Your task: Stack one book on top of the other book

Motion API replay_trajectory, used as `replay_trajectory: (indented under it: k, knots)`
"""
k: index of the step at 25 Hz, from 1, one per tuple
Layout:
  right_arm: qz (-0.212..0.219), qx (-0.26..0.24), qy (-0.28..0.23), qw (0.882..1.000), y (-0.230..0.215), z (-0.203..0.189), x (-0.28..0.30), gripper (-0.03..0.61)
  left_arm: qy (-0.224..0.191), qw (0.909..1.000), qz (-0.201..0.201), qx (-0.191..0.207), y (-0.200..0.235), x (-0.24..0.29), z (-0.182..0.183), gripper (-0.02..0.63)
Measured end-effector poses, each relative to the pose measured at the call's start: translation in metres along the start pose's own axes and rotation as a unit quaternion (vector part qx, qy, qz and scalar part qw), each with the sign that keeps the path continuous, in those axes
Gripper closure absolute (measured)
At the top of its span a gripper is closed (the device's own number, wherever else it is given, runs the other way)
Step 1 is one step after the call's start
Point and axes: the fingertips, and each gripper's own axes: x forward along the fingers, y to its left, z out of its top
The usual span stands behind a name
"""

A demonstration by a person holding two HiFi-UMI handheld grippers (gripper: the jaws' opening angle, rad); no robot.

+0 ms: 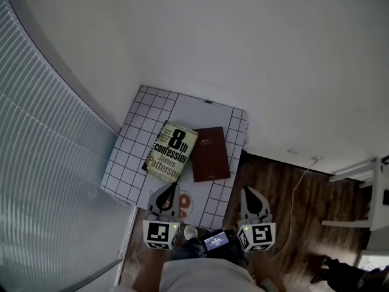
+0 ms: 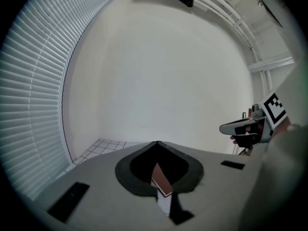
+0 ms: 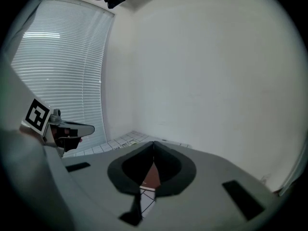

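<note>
Two books lie side by side on a table under a white grid-pattern cloth (image 1: 134, 139): a pale paperback (image 1: 173, 152) with large black title print on the left, and a plain maroon book (image 1: 210, 153) touching its right edge. My left gripper (image 1: 172, 187) hovers at the table's near edge, below the paperback, shut and empty. My right gripper (image 1: 247, 191) is off the table's right corner over the floor, also shut and empty. In the left gripper view a sliver of the maroon book (image 2: 161, 179) shows through the closed jaws, as it does in the right gripper view (image 3: 151, 177).
A small round plate-like thing (image 1: 185, 204) sits at the table's near edge beside the left gripper. Window blinds (image 1: 42, 163) run along the left and a white wall stands behind the table. To the right are wooden floor (image 1: 279, 187), a white cable (image 1: 298, 184) and white furniture (image 1: 364, 193).
</note>
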Motion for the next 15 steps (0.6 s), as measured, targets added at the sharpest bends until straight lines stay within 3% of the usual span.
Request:
replay_trajectory:
  k: [4,8,15]
  knots:
    - [0.009,0.001,0.013,1.000,-0.020,-0.006,0.025,0.571,0.014,0.9999,0.005,0.003,-0.002,0.023,-0.005,0.606]
    - [0.020,0.001,0.023,1.000,-0.033,-0.012,0.047,0.571,0.032,0.9989,0.017,0.030,-0.006,0.043,-0.010,0.606]
    - [0.039,0.003,0.047,0.998,-0.050,-0.037,0.079,0.571,0.059,0.9978,0.027,0.015,-0.008,0.070,-0.037,0.606]
